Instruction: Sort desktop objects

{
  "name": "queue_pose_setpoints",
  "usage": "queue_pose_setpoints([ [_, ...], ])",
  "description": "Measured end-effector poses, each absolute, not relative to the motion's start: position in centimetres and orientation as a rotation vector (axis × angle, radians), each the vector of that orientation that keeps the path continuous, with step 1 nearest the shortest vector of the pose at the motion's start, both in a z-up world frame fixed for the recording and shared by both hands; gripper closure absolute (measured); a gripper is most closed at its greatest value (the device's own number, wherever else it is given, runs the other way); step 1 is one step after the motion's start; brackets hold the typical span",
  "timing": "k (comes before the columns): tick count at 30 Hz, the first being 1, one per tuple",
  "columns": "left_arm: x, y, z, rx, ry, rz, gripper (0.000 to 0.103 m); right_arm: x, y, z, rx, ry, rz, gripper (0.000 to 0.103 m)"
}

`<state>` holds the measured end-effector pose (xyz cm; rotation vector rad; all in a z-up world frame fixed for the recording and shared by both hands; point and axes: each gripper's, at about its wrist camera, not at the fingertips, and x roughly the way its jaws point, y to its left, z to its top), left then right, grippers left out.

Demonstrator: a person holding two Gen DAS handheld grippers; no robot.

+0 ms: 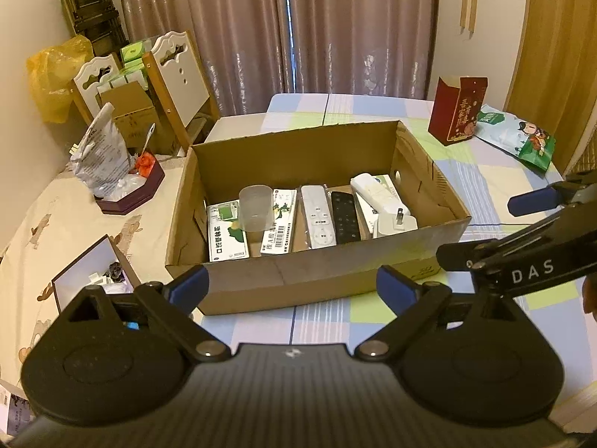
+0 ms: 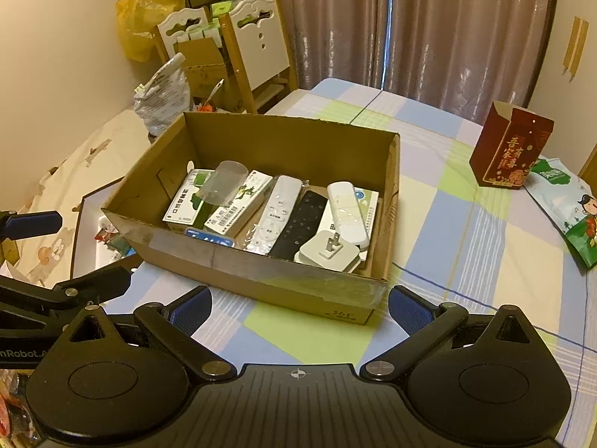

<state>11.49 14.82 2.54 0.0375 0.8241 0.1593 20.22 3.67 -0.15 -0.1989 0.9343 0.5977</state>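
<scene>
Just ahead of both sets of fingers, our cardboard box (image 1: 317,280) sits on the checked desk (image 2: 466,246), already loaded. We hold the left gripper (image 1: 291,287) and the right gripper (image 2: 298,310) spread wide and carrying nothing, short of the box's near wall. Inside, beyond the fingertips, lie a frosted cup (image 1: 256,207) on two medicine cartons (image 1: 227,237), a white remote (image 1: 318,216) touching a black remote (image 1: 345,216), a white handset (image 2: 347,212) and a wall plug (image 2: 330,250) nearest the right fingers. Far to the right of our fingers, well apart from the box, stand a red carton (image 2: 509,153) and a printed snack bag (image 2: 567,209).

We judge the sorting nearly finished, with both grippers between picks. If the carton and bag belong in the box, the next move calls for a long reach rightward by the right gripper, fingers kept wide to straddle the carton's narrow sides.
</scene>
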Motion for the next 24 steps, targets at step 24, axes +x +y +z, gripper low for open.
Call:
queue_pose_setpoints([
  [24,12.4,19.7,1.9,0.063,0.839,0.208,0.006,20.3,7.7,-0.7,-0.195,0.945,0.585,0.000],
])
